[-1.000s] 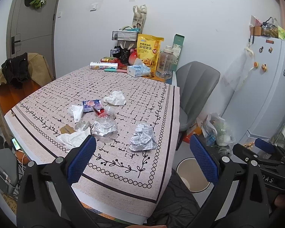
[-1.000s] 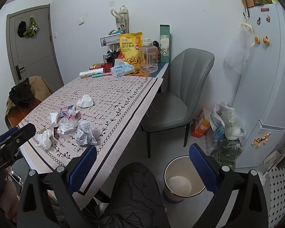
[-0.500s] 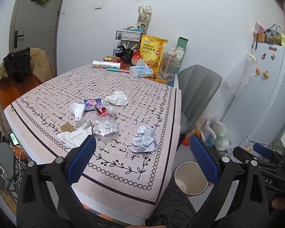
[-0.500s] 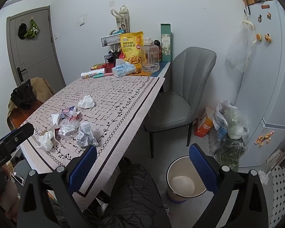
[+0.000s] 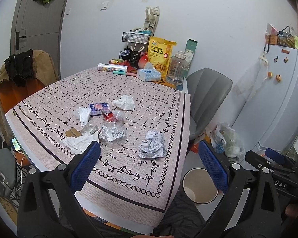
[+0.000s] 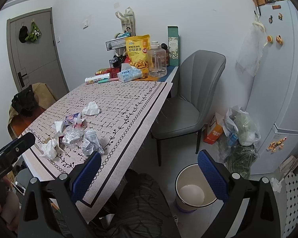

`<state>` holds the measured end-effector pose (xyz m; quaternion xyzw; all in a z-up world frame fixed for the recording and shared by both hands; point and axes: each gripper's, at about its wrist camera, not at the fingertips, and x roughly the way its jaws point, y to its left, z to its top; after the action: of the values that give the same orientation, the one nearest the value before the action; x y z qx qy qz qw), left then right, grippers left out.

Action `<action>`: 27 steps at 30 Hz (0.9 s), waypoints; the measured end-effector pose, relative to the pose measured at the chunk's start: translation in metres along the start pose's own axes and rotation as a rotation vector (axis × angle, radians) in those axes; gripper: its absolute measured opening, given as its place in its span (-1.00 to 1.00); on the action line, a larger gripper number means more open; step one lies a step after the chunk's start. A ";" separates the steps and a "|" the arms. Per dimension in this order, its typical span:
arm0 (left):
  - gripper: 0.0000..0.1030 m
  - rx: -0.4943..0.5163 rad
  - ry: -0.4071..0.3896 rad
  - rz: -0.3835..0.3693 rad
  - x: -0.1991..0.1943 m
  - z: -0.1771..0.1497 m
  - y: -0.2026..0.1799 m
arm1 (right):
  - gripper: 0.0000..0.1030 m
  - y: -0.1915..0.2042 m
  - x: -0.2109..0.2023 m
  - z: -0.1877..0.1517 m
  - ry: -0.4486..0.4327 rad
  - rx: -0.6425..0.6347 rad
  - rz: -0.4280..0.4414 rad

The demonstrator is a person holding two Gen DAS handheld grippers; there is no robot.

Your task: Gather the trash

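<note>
Right now nothing is held. The left gripper [image 5: 149,162] is spread wide and empty, and the right gripper [image 6: 149,170] is spread wide and empty too — both are kept up above the near edge of the table with the pink patterned cloth [image 5: 129,91].

Just ahead of the left gripper, between its two blue pads, a ball of crumpled printed paper [image 5: 152,146] can be seen. A little further ahead and to the left lies a squashed clear plastic bottle [image 5: 113,131]. A soft white tissue [image 5: 77,143] lies right beside the left pad [image 5: 85,167]. More bits are found further ahead.

A round cream bin [image 6: 194,190] is set on the floor, below and between the pads of the right gripper.

All of it is probably very light. The paper ball is likely soft and should be pinched across its middle. The bottle may be slippery and springy — a fold would best be grabbed. The tissue could tear.
</note>
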<state>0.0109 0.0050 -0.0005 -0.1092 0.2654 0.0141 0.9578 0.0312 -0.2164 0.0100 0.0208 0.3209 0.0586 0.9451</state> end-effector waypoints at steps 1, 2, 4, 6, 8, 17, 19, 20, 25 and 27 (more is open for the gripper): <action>0.89 0.003 -0.004 0.001 -0.001 0.001 -0.001 | 0.85 0.000 -0.001 0.000 -0.004 0.000 -0.001; 0.89 0.006 -0.007 0.002 -0.002 0.001 -0.001 | 0.85 0.000 -0.002 0.001 -0.007 0.001 0.000; 0.89 0.009 -0.012 0.002 -0.005 0.000 -0.003 | 0.85 0.000 -0.003 0.001 -0.009 0.002 0.002; 0.89 0.008 -0.015 0.001 -0.006 0.001 -0.004 | 0.85 0.000 -0.004 0.001 -0.011 0.000 0.003; 0.89 0.008 -0.016 -0.001 -0.007 0.001 -0.005 | 0.85 -0.001 -0.007 0.001 -0.016 0.000 0.003; 0.89 0.018 -0.019 -0.005 -0.011 0.001 -0.008 | 0.85 -0.005 -0.012 0.001 -0.029 0.015 0.009; 0.89 0.016 -0.019 -0.006 -0.011 0.001 -0.007 | 0.85 -0.005 -0.014 0.003 -0.036 0.014 0.010; 0.89 0.016 -0.020 -0.005 -0.012 0.002 -0.008 | 0.85 -0.004 -0.014 0.003 -0.037 0.015 0.011; 0.89 0.016 -0.019 -0.008 -0.010 0.003 -0.005 | 0.85 -0.003 -0.011 0.004 -0.033 0.017 0.015; 0.89 0.009 -0.009 -0.009 -0.006 0.001 -0.003 | 0.85 -0.002 -0.007 0.006 -0.026 0.024 0.015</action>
<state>0.0066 0.0022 0.0043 -0.1058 0.2609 0.0090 0.9595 0.0296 -0.2193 0.0189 0.0353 0.3091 0.0614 0.9484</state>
